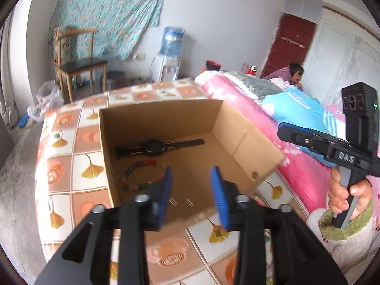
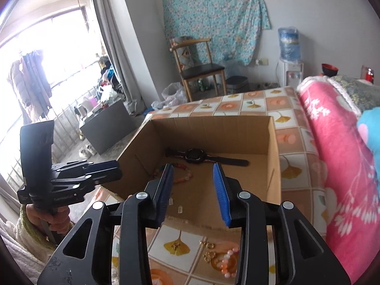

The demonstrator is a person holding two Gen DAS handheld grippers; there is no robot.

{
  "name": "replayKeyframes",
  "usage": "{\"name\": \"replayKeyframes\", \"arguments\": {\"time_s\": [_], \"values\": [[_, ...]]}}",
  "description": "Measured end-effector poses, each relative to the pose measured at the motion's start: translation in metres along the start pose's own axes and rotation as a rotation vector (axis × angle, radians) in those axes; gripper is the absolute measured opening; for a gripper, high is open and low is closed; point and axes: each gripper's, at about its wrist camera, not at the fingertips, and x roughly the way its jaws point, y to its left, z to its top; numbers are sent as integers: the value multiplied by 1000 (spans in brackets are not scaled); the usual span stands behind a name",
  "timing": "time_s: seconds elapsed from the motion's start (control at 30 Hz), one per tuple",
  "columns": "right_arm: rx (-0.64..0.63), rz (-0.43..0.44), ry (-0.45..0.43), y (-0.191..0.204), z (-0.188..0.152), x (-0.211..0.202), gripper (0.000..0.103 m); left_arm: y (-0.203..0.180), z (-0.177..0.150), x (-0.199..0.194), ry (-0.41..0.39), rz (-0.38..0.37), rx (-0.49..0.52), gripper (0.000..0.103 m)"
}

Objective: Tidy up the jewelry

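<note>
1. Currently, your left gripper (image 1: 191, 178) and right gripper (image 2: 192, 175) have fingers spread, holding nothing.
2. The watch (image 1: 153, 146) and bracelet (image 1: 140, 175) lie inside the box (image 1: 239, 140).
3. More jewelry (image 2: 220, 257) lies on the bench (image 2: 292, 140).

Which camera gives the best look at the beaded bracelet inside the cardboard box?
The left wrist view: nearly the whole beaded bracelet lies visible on the cardboard box floor. In the right wrist view, the right gripper finger hides part of it.

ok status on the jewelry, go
Left gripper and right gripper open, empty. Watch and bead bracelet in cardboard box. Gold earrings on tablecloth. Nothing blocking.
</note>
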Motion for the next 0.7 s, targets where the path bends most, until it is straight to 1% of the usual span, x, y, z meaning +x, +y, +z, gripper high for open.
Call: {"name": "replayKeyframes", "arguments": {"time_s": [0.03, 0.07, 0.1, 0.13, 0.2, 0.3, 0.43, 0.5, 0.53, 0.63, 0.7], "values": [[17, 2, -6, -1, -7, -6, 35, -5, -5, -9, -11, 2, 20, 48], [32, 1, -6, -2, -13, -10, 35, -9, -8, -14, -17, 4, 33, 55], [45, -7, 4, -2, -22, -14, 35, -13, -13, -21, -23, 4, 46, 61], [52, -16, 13, -1, -28, -16, 35, -17, -18, -26, -25, 2, 58, 64], [67, -23, 45, -2, -43, -18, 35, -26, -30, -35, -22, -17, 82, 74], [111, -2, 125, -2, -68, -7, 35, -35, -48, -37, 5, -34, 115, 81], [156, 1, 247, -1, -101, 20, 35, -44, -72, -17, 73, 29, 150, 82], [163, -15, 298, 0, -111, 32, 35, -45, -85, 3, 127, 89, 159, 82], [155, -37, 326, 0, -116, 41, 35, -45, -90, 13, 148, 105, 161, 82], [125, -85, 373, -1, -123, 58, 35, -42, -102, 35, 193, 114, 157, 82], [130, -79, 392, -4, -126, 66, 35, -41, -110, 52, 226, 121, 158, 82]]}}
